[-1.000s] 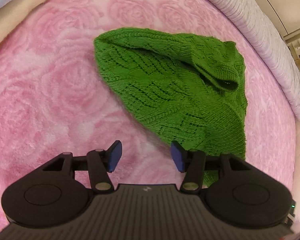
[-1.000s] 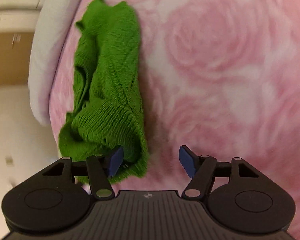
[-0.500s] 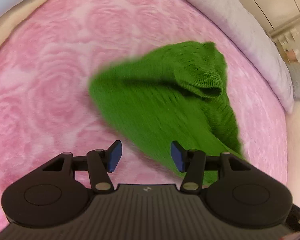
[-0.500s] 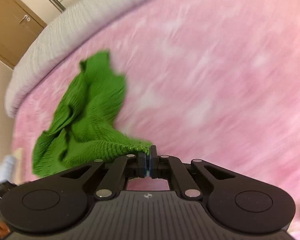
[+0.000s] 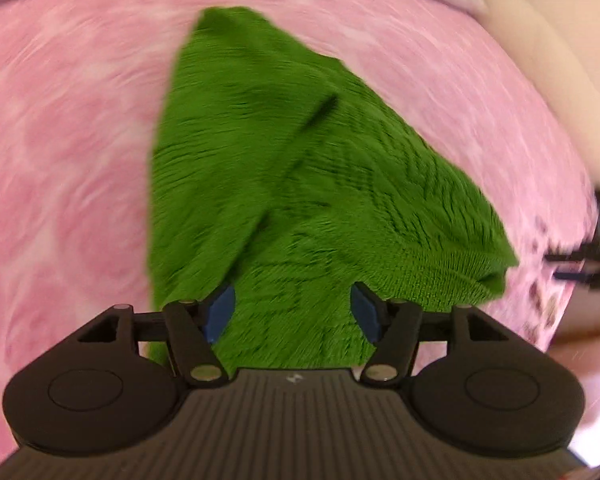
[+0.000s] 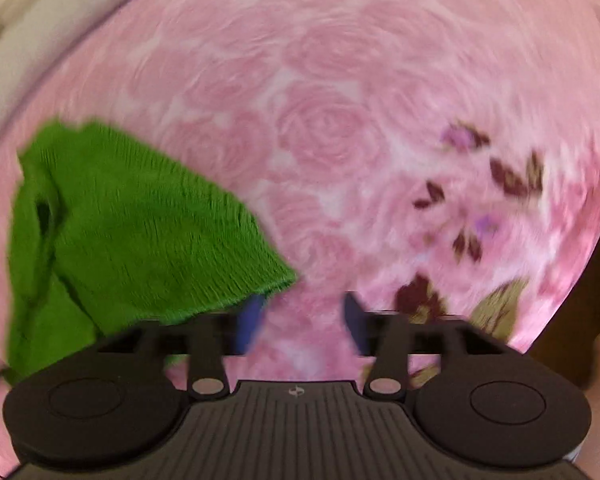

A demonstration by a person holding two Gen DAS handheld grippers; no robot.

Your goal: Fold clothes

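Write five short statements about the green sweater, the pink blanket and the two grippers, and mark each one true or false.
1. The green knit sweater lies on a pink rose-patterned blanket. True.
2. The right gripper is clamped on the sweater's edge. False: its jaws are opening, only blanket shows between them, and the sweater lies off to the left of them.
3. The left gripper has green knit showing between its blue pads. True; its jaws are opening and the pads are not pressing on it.
4. The sweater is folded into a neat rectangle. False: it lies in an uneven, roughly triangular heap.
5. Part of the blanket in the right wrist view carries dark floral marks. True.
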